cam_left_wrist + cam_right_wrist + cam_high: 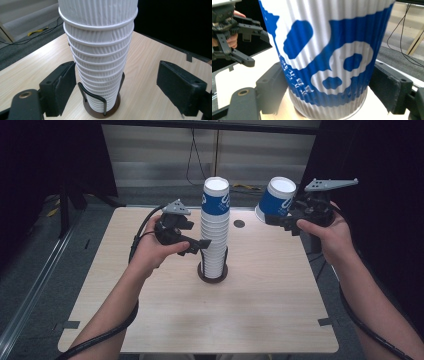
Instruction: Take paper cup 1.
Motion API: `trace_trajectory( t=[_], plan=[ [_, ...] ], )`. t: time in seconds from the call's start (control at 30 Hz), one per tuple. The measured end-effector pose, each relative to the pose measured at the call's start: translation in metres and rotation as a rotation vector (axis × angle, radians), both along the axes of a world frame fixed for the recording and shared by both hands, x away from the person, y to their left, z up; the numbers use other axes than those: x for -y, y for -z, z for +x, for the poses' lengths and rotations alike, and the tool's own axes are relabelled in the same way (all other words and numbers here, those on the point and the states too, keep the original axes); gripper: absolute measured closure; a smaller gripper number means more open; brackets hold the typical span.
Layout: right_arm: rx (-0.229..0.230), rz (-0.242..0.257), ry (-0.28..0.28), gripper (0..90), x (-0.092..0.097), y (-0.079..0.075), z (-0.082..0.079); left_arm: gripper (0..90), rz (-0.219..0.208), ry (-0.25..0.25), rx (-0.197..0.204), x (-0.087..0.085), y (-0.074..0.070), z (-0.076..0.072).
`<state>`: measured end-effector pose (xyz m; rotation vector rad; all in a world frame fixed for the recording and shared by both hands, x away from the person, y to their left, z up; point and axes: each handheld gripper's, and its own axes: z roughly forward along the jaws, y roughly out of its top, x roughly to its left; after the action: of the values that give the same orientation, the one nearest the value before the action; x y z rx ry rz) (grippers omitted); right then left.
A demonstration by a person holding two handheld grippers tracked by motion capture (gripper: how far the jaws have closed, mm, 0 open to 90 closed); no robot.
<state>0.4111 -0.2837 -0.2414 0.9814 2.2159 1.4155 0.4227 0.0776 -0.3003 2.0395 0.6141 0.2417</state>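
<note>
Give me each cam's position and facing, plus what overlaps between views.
High view: above the person's side, looking forward and down on the table; both forearms, left gripper and right gripper show.
Left gripper view: rides the left gripper, looks along its open jaws at the cup stack in its holder.
Right gripper view: rides the right gripper, looks along its jaws, which clamp the blue-and-white cup; the other hand's gripper shows top left.
Shared: stack and held cup also appear in the high view.

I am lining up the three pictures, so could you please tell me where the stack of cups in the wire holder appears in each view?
High view: stack of cups, table centre, left claw at its side.
Left gripper view: stack of cups, centre, between open jaws.
Right gripper view: I cannot find it behind the blue cup.
Shared landmark: wooden table.
</note>
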Motion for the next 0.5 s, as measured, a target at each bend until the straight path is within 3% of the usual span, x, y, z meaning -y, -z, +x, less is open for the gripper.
trace_trajectory(
  t=[0.5],
  plan=[
    [-0.027,-0.034,-0.033,18.7,0.001,0.033,-0.006,16.0,-0.009,0.028,-0.012,0.002,0.016,-0.009]
  ],
)
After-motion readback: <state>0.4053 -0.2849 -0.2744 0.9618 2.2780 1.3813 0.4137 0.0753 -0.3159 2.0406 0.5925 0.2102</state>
